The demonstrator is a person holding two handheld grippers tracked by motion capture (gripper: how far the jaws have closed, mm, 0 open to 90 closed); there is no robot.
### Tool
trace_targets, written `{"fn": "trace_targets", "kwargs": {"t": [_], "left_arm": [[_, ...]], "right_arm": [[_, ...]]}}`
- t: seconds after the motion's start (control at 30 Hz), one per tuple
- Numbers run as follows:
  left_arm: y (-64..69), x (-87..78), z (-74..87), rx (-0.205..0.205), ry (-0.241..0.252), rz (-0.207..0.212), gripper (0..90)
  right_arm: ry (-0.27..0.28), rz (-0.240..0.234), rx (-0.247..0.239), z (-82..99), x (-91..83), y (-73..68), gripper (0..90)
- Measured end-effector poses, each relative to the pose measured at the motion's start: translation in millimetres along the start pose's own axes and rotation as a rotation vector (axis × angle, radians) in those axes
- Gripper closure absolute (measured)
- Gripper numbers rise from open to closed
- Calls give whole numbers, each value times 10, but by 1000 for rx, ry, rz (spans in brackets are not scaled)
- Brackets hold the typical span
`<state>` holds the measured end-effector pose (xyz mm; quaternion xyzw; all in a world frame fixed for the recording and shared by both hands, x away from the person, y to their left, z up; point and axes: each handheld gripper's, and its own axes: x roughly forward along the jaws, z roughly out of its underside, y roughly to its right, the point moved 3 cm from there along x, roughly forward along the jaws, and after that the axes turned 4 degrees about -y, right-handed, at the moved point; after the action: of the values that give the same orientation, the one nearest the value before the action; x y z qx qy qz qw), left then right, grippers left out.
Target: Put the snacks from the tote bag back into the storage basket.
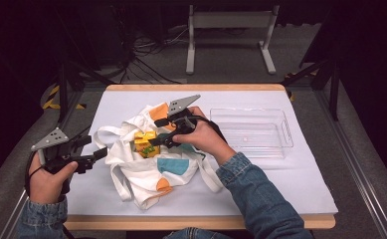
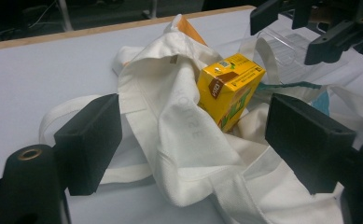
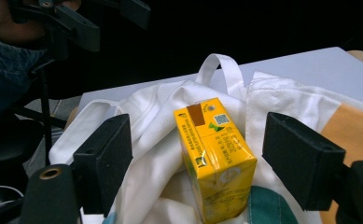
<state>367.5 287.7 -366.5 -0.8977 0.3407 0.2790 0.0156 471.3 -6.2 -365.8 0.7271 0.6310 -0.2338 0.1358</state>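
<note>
Left gripper: at the left edge of the bench, held in the left hand, grey three-cornered plate on top, pointing right toward the bag. Jaws apart, nothing between them; in the left gripper view the two black pads flank a fold of white cloth without touching it.

Tote bag: white cloth with orange and teal patches, lying crumpled at the middle of the bench, mouth open upward, one handle loop trailing left toward the left gripper, another draped down the right side.

Juice carton: yellow box with green print, standing tilted in the open mouth of the bag, resting on the cloth. Seen tilted against a fold in the left gripper view; seen end-on between the jaws in the right gripper view.

Right gripper: just right of the carton, above the bag, held in the right hand, sleeve of blue denim. Jaws wide apart, one pad on each side of the carton, clear gaps both sides, no contact.

Clear plastic tray: right of the bag, on the white bench cover, apart from both grippers.
</note>
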Motion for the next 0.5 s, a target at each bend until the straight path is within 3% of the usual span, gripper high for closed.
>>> {"fn": "trace_targets", "kwargs": {"t": [0.03,0.5], "left_arm": [[4,2,-1,1,0,3,196],[12,17,5,7,-13,8,196]], "right_arm": [[-5,19,-7,2,40,23,234],[-43,-2,-35,88,365,135,227]]}}
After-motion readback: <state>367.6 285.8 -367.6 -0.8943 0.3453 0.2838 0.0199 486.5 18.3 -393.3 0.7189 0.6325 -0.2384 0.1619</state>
